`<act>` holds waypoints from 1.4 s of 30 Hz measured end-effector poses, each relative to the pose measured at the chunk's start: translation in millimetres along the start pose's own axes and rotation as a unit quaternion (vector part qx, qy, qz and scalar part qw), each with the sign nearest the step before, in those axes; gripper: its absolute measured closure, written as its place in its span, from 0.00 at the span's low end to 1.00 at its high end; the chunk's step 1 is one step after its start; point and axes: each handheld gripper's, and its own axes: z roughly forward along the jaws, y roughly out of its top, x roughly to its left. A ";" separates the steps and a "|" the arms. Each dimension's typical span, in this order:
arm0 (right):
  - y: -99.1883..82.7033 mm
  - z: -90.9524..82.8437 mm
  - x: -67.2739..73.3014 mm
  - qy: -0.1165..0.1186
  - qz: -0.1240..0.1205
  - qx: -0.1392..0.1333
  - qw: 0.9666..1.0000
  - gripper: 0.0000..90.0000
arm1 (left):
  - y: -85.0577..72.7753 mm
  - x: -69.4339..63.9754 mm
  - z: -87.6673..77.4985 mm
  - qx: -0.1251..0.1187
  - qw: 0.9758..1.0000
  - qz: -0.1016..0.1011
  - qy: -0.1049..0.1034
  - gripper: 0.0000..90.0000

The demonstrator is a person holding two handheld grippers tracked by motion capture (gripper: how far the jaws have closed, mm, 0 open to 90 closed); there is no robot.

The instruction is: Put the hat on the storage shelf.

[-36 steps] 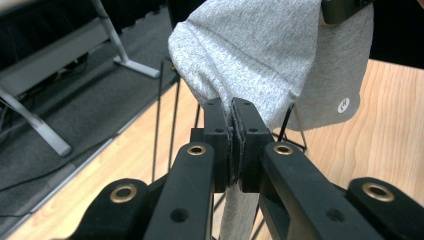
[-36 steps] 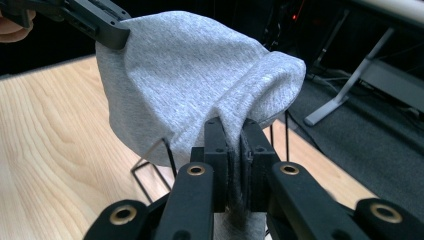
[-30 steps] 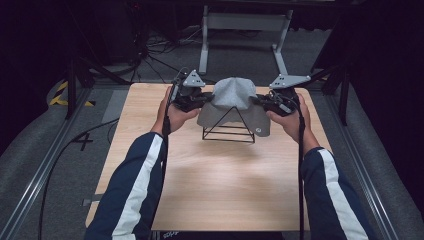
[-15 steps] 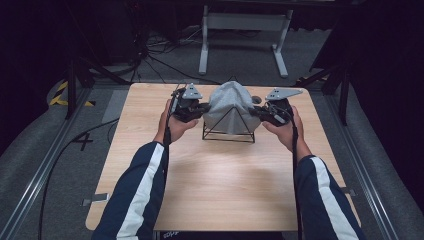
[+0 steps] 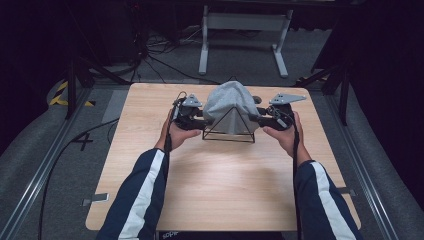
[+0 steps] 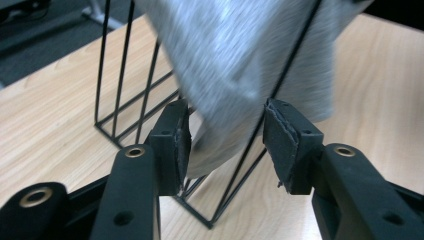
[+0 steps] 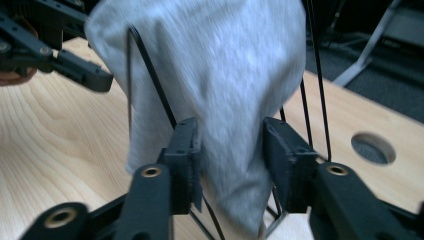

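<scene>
A grey cloth (image 5: 229,107) drapes over a black wire rack (image 5: 228,131) on the bench (image 5: 220,195), flanked closely by the left claw (image 5: 202,120) and right claw (image 5: 256,118).

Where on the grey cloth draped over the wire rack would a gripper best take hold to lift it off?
Grip the grey cloth at its loose lower side edges, coming level from left and right: there it hangs free of the wire rack, so fingers can close on cloth alone.

Legible markings: one. A dark figure "4" (image 5: 83,141) on the grey floor (image 5: 60,165), left of the counter (image 5: 220,185) and nearer the person than the left gripper (image 5: 199,120). Small print at the counter's near edge is too blurred to read.
</scene>
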 end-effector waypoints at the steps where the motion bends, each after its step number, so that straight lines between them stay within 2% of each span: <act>1: -3.1 0.8 -2.5 0.002 0.001 0.004 1.000 0.63 | -1.2 0.3 1.6 0.004 1.000 0.000 -0.005 0.68; 2: -9.8 2.2 -7.4 0.006 0.013 0.011 1.000 0.63 | -3.5 0.5 4.7 0.005 1.000 0.001 -0.006 0.77; 3: -9.8 2.2 -7.4 0.006 0.013 0.011 1.000 0.63 | -3.5 0.5 4.7 0.005 1.000 0.001 -0.006 0.82; 4: -16.3 5.3 -10.7 0.014 0.023 0.015 1.000 0.66 | -4.7 0.9 6.2 0.013 1.000 0.005 -0.007 0.86; 7: -21.4 9.2 -11.5 0.018 0.026 0.019 0.999 0.76 | -7.7 1.5 9.7 0.020 1.000 0.008 -0.003 0.95; 8: -21.4 9.2 -11.5 0.018 0.026 0.019 0.999 0.76 | -8.7 2.4 10.6 0.019 1.000 0.009 0.001 0.95; 9: -22.5 9.6 -11.3 0.015 0.028 0.018 0.999 0.81 | -9.7 2.3 11.5 0.019 1.000 0.004 0.005 0.96; 10: -24.8 9.7 -10.7 0.020 0.031 0.008 0.999 0.89 | -10.8 2.8 12.3 0.029 0.999 0.011 0.013 0.97; 11: -26.1 10.0 -9.7 0.022 0.026 0.008 0.999 0.91 | -11.8 2.4 13.0 0.035 0.999 0.012 0.021 0.97; 13: -27.7 12.1 -7.1 0.014 0.015 0.014 1.000 0.92 | -13.6 5.2 13.2 0.049 0.998 0.017 0.035 0.97; 15: -27.0 12.5 -4.1 0.012 0.010 0.013 1.000 0.92 | -16.7 9.9 12.8 0.053 0.998 0.008 0.039 0.97; 17: -25.8 12.2 -2.4 0.014 0.006 0.008 1.000 0.92 | -18.1 11.1 13.3 0.061 0.997 0.008 0.040 0.97; 19: -23.5 11.1 1.1 0.007 -0.008 0.013 1.000 0.93 | -23.7 12.3 16.1 0.089 0.994 0.029 0.054 0.97; 22: -20.3 7.2 7.7 0.007 -0.028 0.012 0.999 0.95 | -30.7 16.4 17.3 0.086 0.995 0.009 0.056 0.97; 25: -21.0 11.6 8.4 -0.001 -0.033 0.038 0.999 0.96 | -31.8 14.5 20.1 0.094 0.994 0.017 0.060 0.97; 30: -30.6 20.4 -2.5 -0.005 -0.008 0.049 0.999 0.96 | -31.9 8.5 24.9 0.101 0.993 0.028 0.061 0.97; 31: -32.4 21.7 -4.2 -0.007 -0.005 0.052 0.999 0.97 | -32.3 8.2 27.1 0.109 0.991 0.031 0.065 0.97; 33: -39.3 27.4 -10.0 -0.022 -0.001 0.077 0.997 0.97 | -36.2 9.0 30.9 0.123 0.989 0.038 0.071 0.97; 35: -46.5 30.4 -16.5 -0.024 0.012 0.084 0.996 0.96 | -39.4 10.8 31.3 0.114 0.991 0.024 0.065 0.97; 37: -52.9 30.9 -23.0 -0.024 0.030 0.083 0.996 0.96 | -41.4 11.1 31.9 0.111 0.992 0.025 0.060 0.97; 39: -57.6 31.7 -25.7 -0.023 0.035 0.084 0.996 0.96 | -44.5 11.3 33.5 0.117 0.991 0.026 0.058 0.97; 42: -62.7 35.2 -24.9 -0.024 0.033 0.090 0.995 0.96 | -47.2 11.5 33.1 0.115 0.992 0.019 0.052 0.97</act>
